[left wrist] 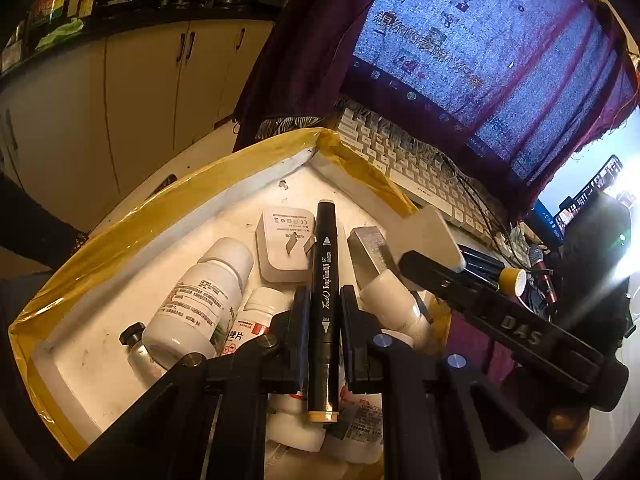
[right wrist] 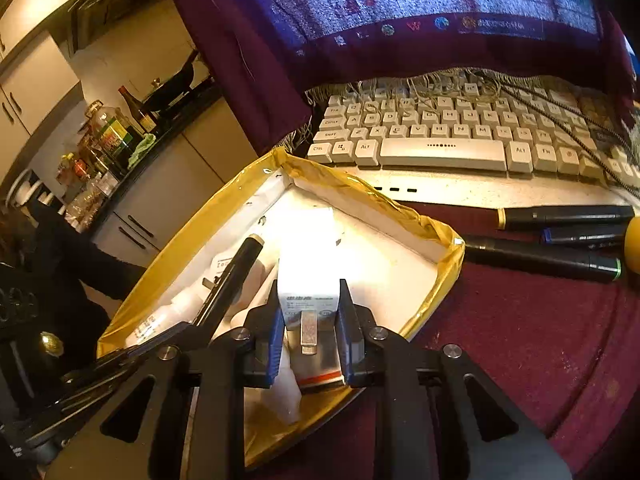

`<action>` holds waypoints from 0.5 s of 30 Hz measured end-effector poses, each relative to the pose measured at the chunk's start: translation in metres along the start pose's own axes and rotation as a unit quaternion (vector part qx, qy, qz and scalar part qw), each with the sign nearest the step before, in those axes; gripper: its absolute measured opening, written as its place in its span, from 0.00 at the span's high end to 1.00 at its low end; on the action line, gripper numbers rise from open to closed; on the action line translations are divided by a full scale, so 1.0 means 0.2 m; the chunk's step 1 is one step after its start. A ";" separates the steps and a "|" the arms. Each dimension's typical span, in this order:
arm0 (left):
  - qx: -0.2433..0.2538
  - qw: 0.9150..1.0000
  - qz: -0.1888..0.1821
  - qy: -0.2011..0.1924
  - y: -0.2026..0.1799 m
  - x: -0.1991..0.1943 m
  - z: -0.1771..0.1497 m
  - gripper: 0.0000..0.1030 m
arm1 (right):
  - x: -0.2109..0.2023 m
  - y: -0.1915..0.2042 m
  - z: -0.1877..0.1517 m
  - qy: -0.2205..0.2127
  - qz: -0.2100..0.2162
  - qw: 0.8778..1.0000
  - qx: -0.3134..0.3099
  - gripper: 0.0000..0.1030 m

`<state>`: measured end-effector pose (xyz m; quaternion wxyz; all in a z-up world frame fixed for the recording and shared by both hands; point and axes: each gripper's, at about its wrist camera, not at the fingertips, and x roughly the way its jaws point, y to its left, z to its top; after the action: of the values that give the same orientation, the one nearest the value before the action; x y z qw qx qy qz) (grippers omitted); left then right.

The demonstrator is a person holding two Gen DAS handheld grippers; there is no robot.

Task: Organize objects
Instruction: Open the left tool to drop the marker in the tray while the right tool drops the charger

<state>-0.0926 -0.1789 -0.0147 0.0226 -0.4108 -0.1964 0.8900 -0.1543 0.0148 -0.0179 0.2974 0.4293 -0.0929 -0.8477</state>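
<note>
A shallow white box with a yellow-taped rim [left wrist: 160, 208] [right wrist: 360, 188] holds white pill bottles [left wrist: 200, 300], a white charger [left wrist: 282, 248] and a silver carton [left wrist: 366, 246]. My left gripper [left wrist: 324, 296] is shut on a black marker [left wrist: 325, 300] [right wrist: 240, 268], which hangs lengthwise over the box. My right gripper [right wrist: 308, 292] is shut on a white plug adapter [right wrist: 306, 264] with a metal prong, above the box's near side. In the left wrist view that adapter [left wrist: 432, 236] shows at the right over the box's edge.
Three more black markers [right wrist: 560, 216] [right wrist: 540, 258] lie on the maroon cloth [right wrist: 500, 340] right of the box. A beige keyboard [right wrist: 440, 152] sits behind, under a fringed cloth draped over a monitor [left wrist: 480, 48]. Kitchen cabinets and a counter [left wrist: 140, 12] are at the left.
</note>
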 end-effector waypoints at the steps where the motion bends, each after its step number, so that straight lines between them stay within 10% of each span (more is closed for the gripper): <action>1: 0.002 1.000 0.003 0.000 -0.01 0.00 0.00 0.88 | 0.00 0.00 0.00 -0.001 0.000 1.000 0.000 0.80; 9: -0.011 1.000 -0.004 0.009 0.01 0.01 -0.01 0.84 | -0.05 -0.03 0.00 -0.024 0.027 0.999 0.018 0.73; 15: 0.039 0.998 0.026 -0.036 -0.09 -0.08 -0.04 0.37 | -0.22 -0.04 -0.05 -0.046 0.048 0.998 0.022 0.58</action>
<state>-0.0793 -0.1636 -0.0016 0.0085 -0.3824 -0.1516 0.9114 -0.1298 0.0473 0.0017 0.3239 0.3912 -0.1454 -0.8491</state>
